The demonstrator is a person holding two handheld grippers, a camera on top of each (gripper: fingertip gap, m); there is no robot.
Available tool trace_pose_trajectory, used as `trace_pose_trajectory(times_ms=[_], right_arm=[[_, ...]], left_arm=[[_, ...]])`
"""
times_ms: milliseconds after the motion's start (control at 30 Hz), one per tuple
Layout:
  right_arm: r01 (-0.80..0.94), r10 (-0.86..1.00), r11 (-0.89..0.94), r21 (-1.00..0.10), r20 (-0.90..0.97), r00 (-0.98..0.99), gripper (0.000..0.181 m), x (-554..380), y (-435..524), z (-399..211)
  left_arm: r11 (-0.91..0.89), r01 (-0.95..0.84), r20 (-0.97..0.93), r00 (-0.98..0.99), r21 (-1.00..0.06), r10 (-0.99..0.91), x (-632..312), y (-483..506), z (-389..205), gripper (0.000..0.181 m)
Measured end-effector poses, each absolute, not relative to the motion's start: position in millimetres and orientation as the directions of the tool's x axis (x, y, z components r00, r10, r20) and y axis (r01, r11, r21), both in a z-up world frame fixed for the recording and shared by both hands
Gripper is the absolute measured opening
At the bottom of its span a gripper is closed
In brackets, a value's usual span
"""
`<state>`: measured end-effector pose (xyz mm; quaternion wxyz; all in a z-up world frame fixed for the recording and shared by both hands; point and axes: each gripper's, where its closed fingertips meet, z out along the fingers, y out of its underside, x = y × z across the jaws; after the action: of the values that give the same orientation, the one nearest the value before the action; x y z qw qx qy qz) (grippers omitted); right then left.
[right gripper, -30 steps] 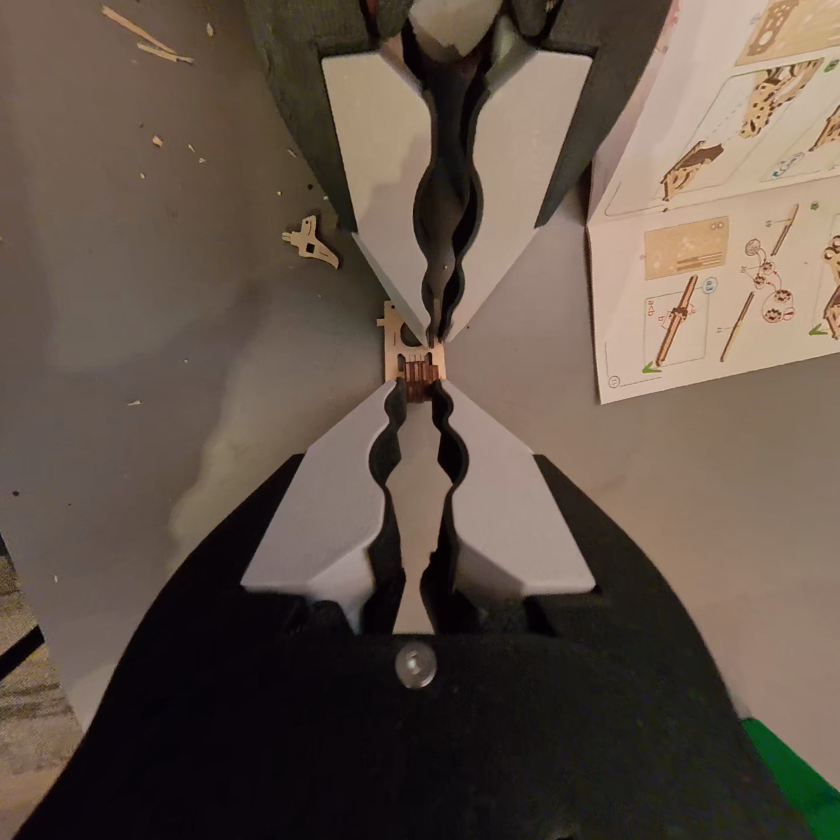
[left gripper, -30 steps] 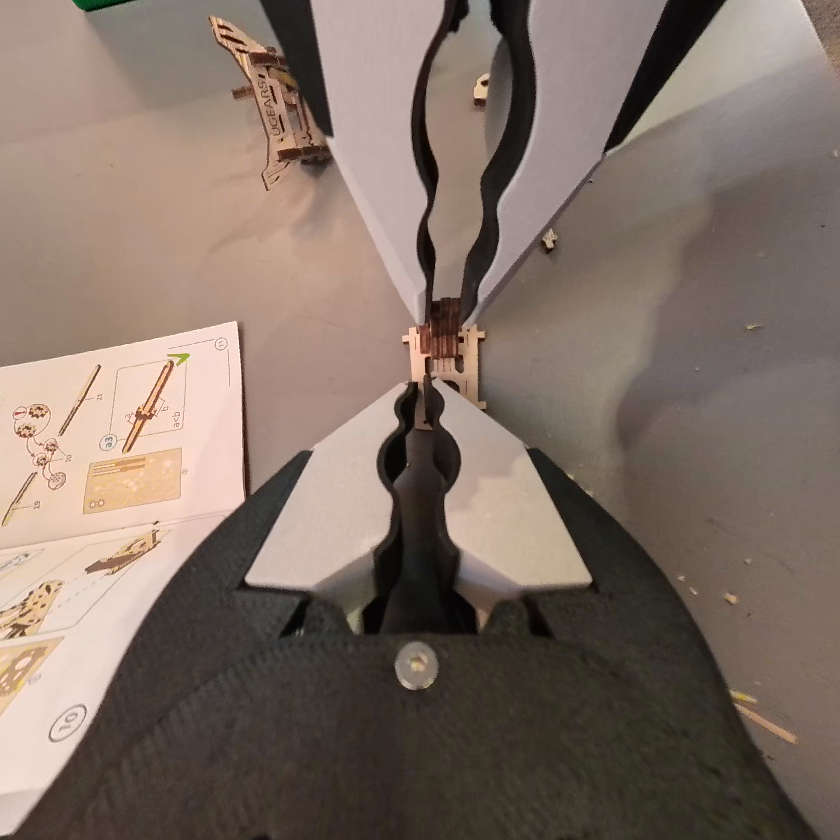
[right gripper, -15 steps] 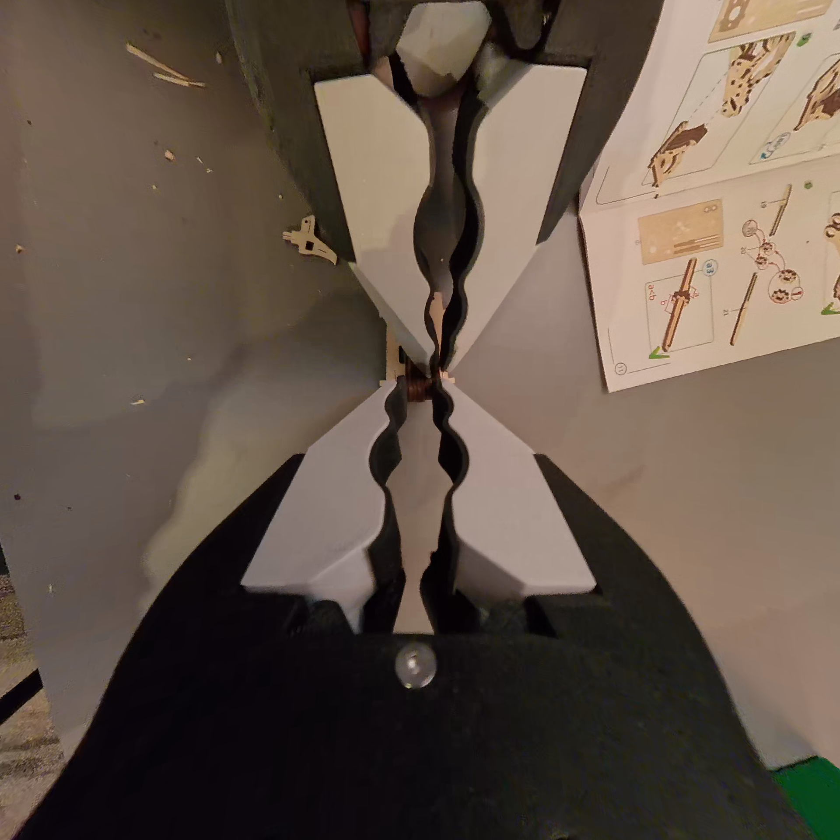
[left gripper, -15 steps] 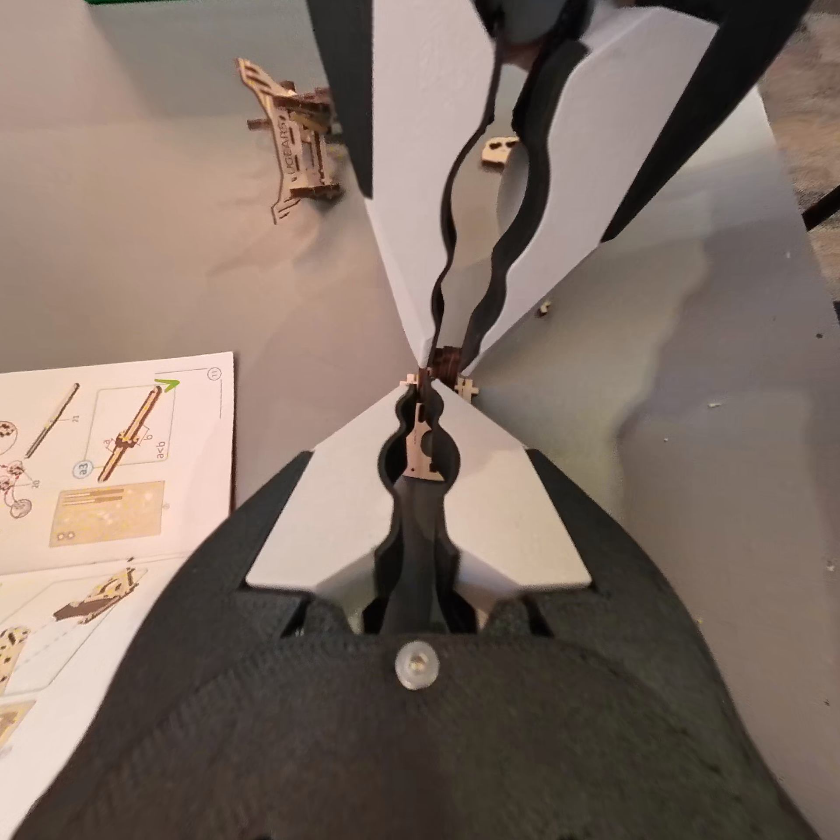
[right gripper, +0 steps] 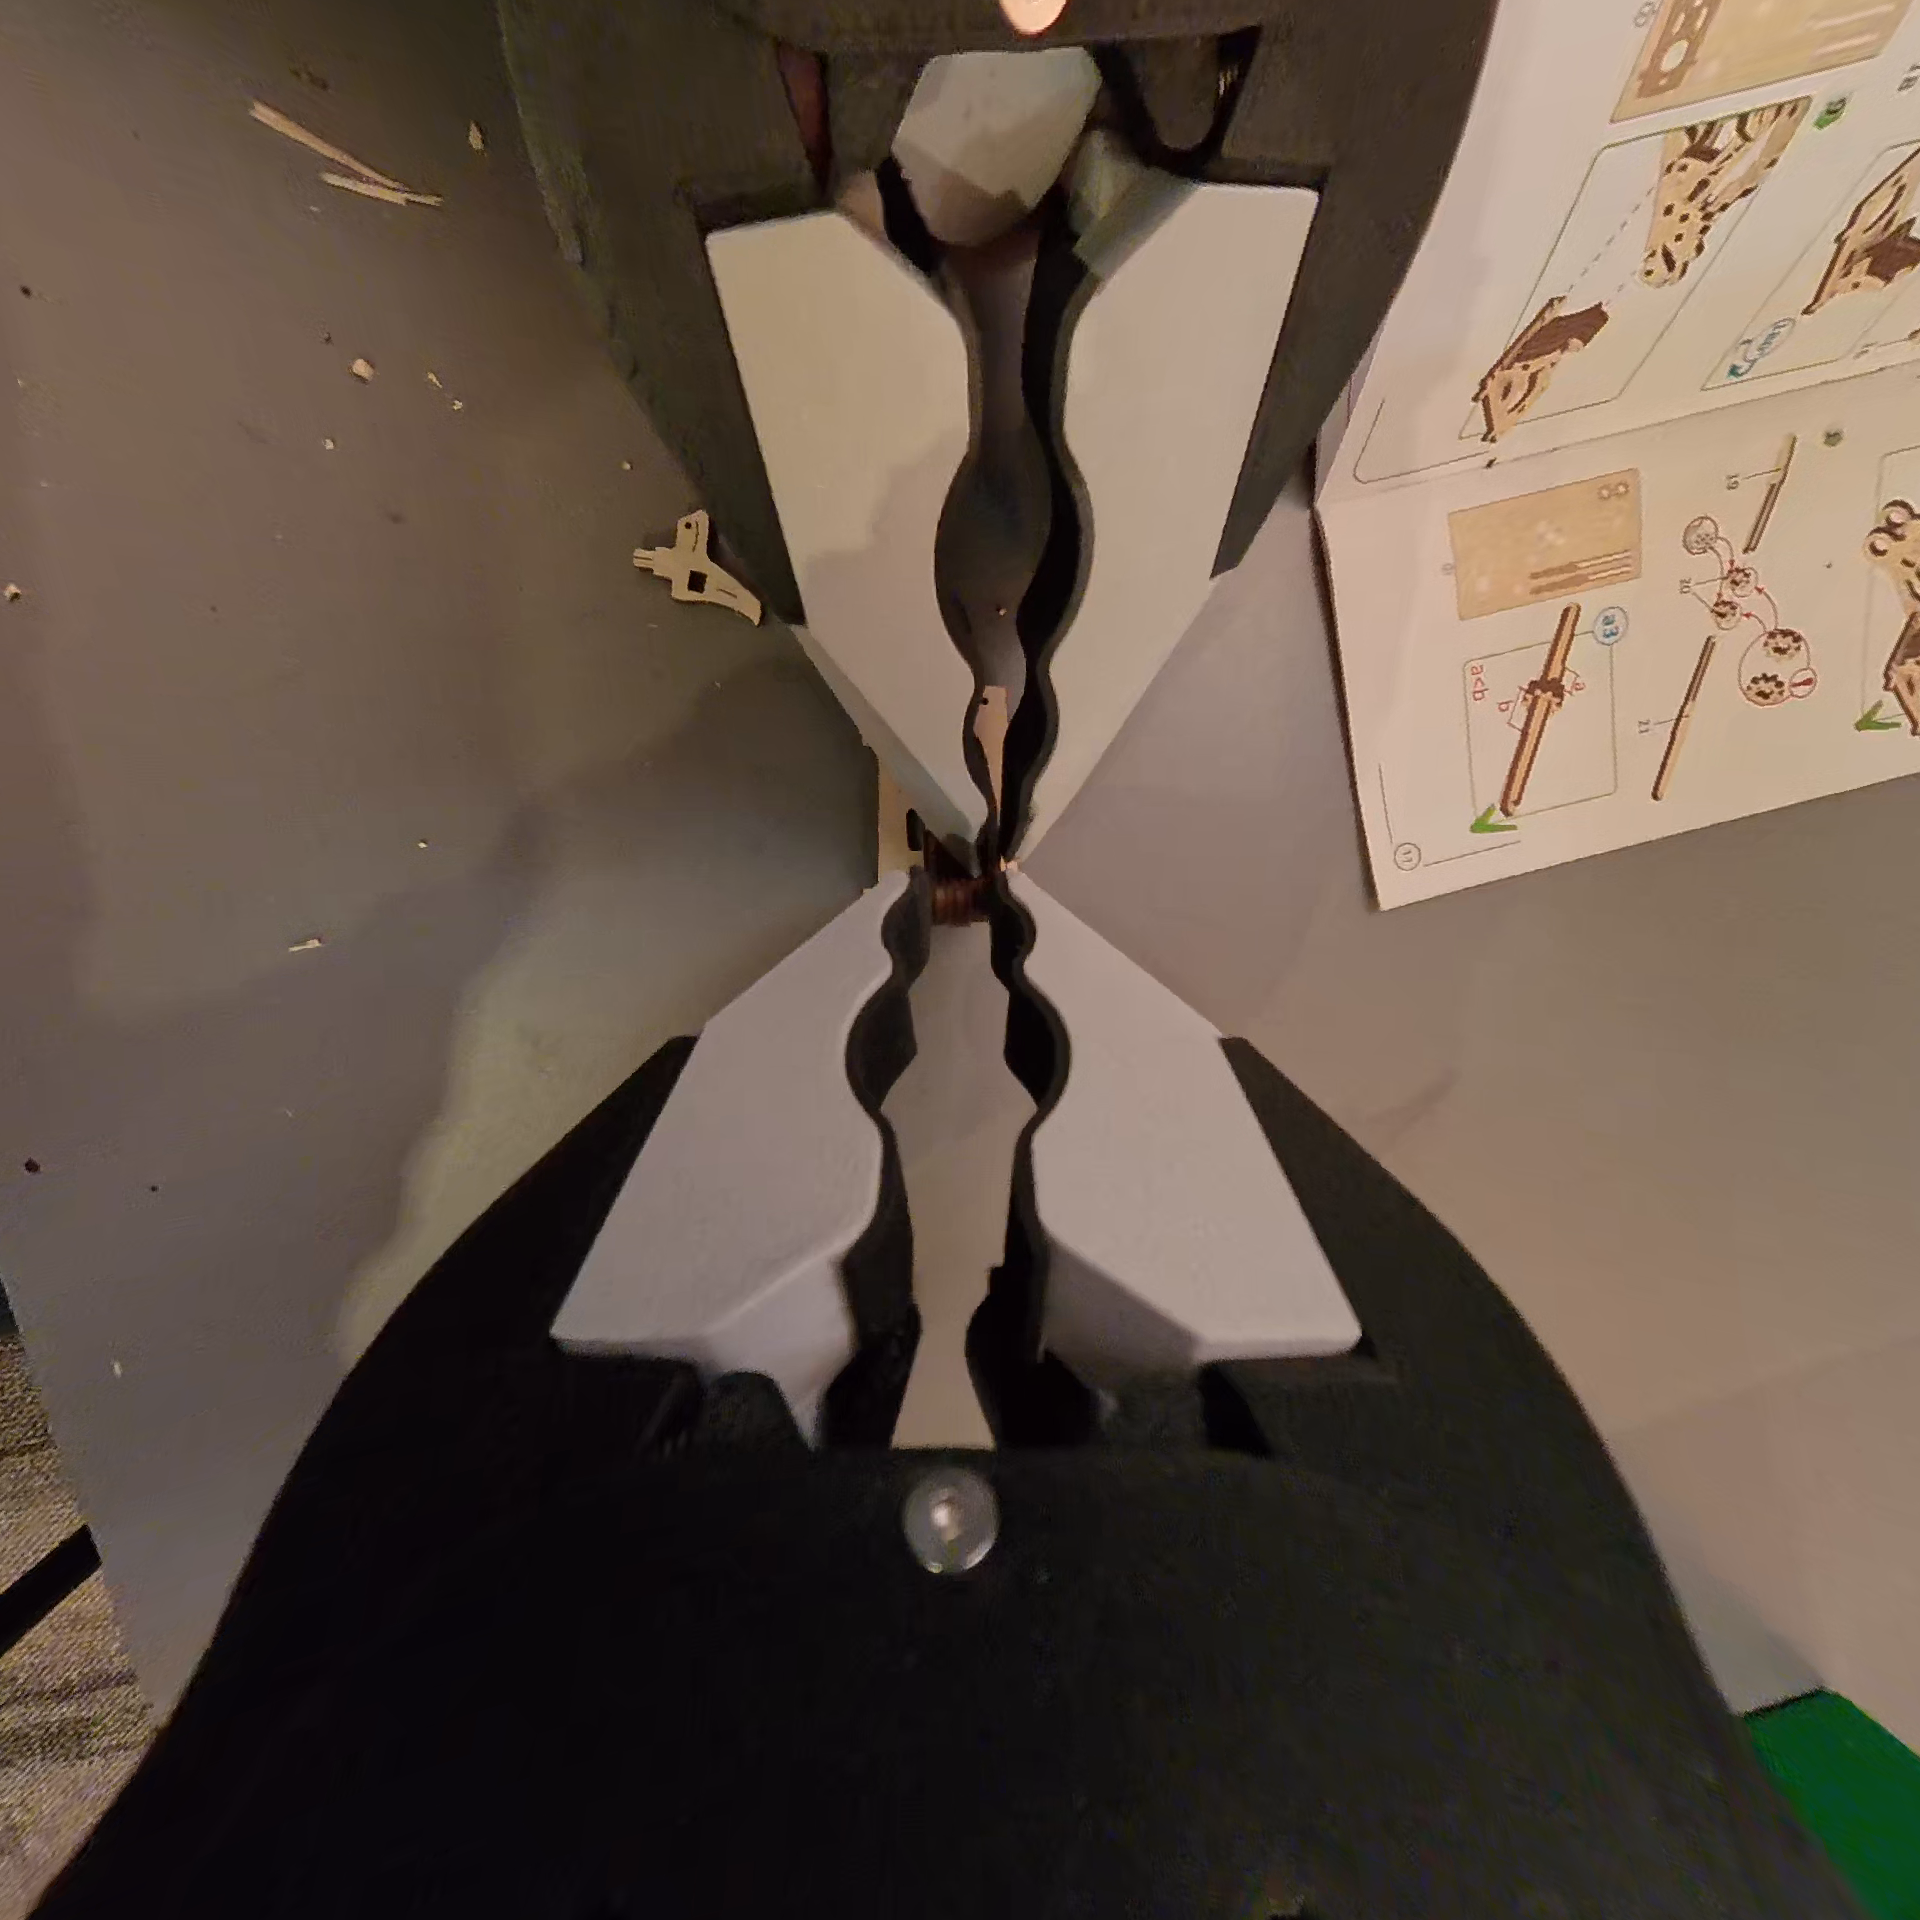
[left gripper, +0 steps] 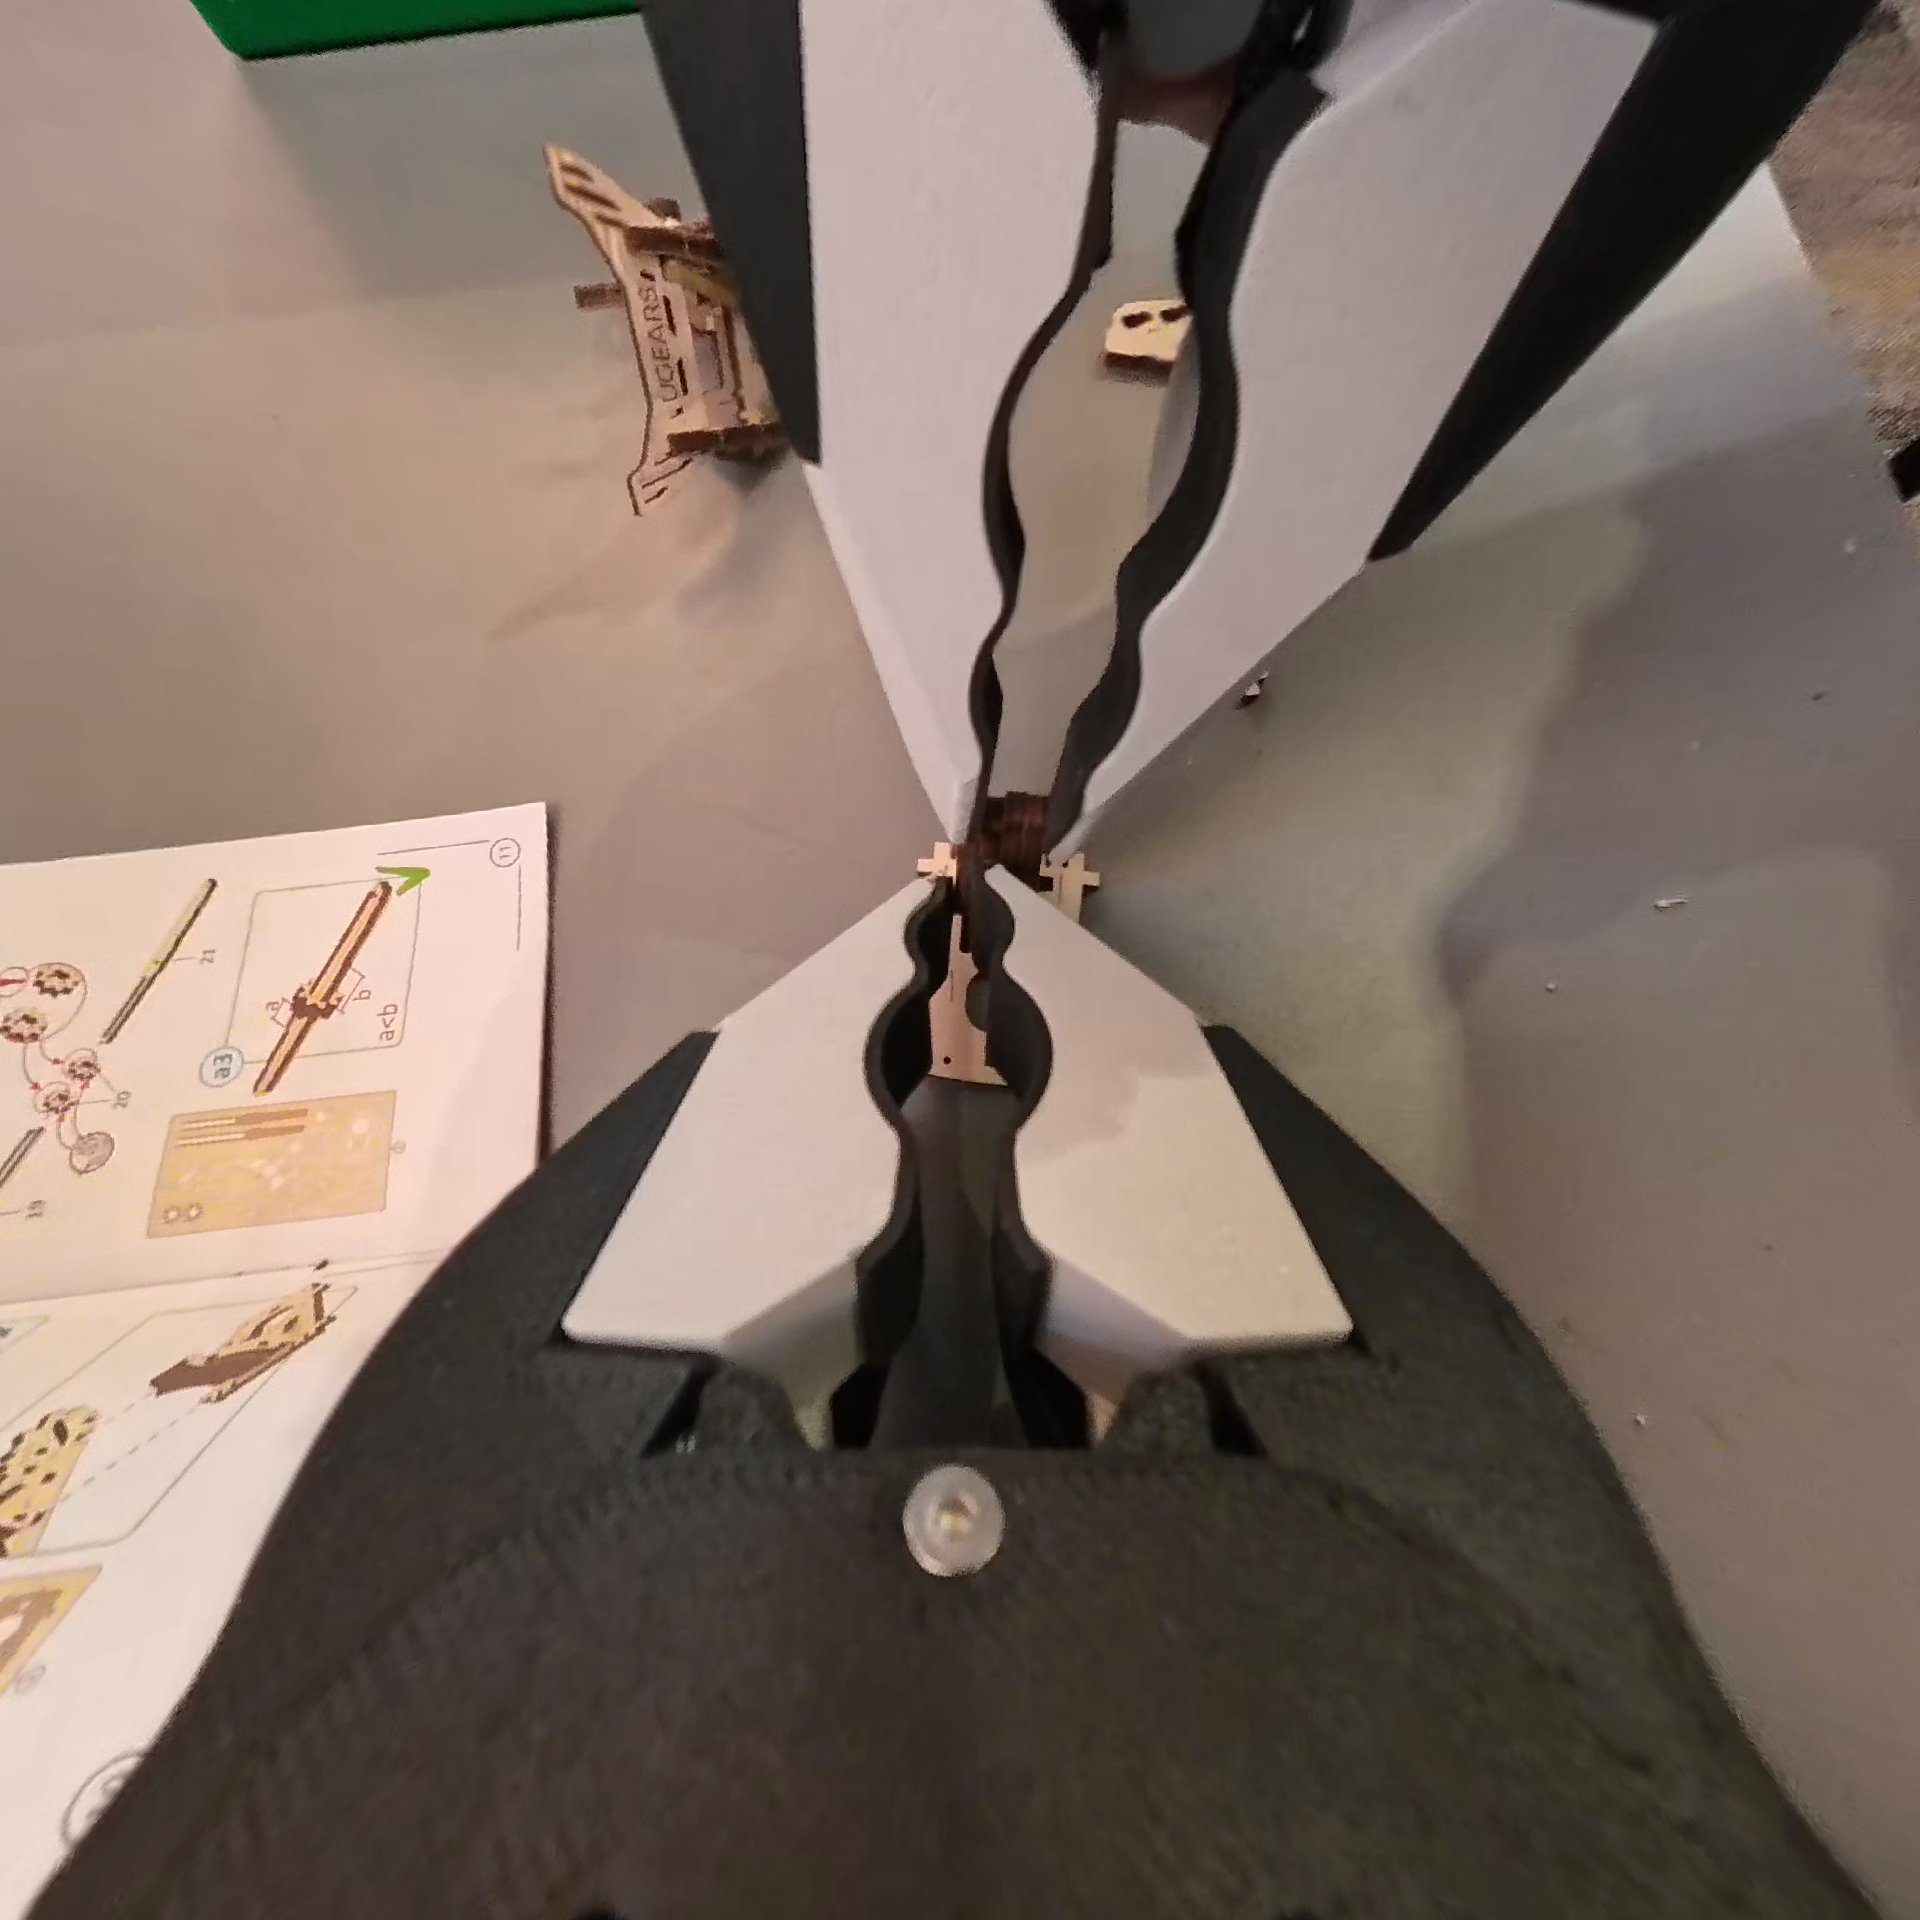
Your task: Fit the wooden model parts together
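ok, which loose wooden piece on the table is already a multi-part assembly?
The slotted frame assembly left of the right gripper; the small flat piece is a single cutout.

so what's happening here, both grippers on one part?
Nearly. The left gripper is shut on a flat pale wooden plate, and the right gripper is shut on a small dark wooden stack. They meet tip to tip above the grey table, pressing the two parts together. An instruction sheet and a part-built wooden frame lie nearby.
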<state>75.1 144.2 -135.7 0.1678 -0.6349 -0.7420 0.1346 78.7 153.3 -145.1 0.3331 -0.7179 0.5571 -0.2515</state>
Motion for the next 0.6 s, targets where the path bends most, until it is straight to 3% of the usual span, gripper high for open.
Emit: trace_pose_trajectory(times_ms=[33, 233, 600], right_arm=[[0.899, 0.988, 0.151, -0.412, 0.082, -0.128, 0.009, 75, 144, -135], [0.903, 0.993, 0.116, -0.414, 0.082, -0.09, 0.028, 77, 145, -132], [0.899, 0.998, -0.033, -0.436, -0.065, 0.006, 0.022, 84, 145, -137]], left_arm=[[-0.16, -0.632, -0.009, 0.254, -0.758, -0.967, 79, 153, -145, 0.001], [-0.171, -0.624, 0.004, 0.261, -0.763, -0.965, 79, 155, -145, 0.001], [-0.166, -0.625, -0.006, 0.264, -0.763, -0.965, 80, 155, -145, 0.003]])
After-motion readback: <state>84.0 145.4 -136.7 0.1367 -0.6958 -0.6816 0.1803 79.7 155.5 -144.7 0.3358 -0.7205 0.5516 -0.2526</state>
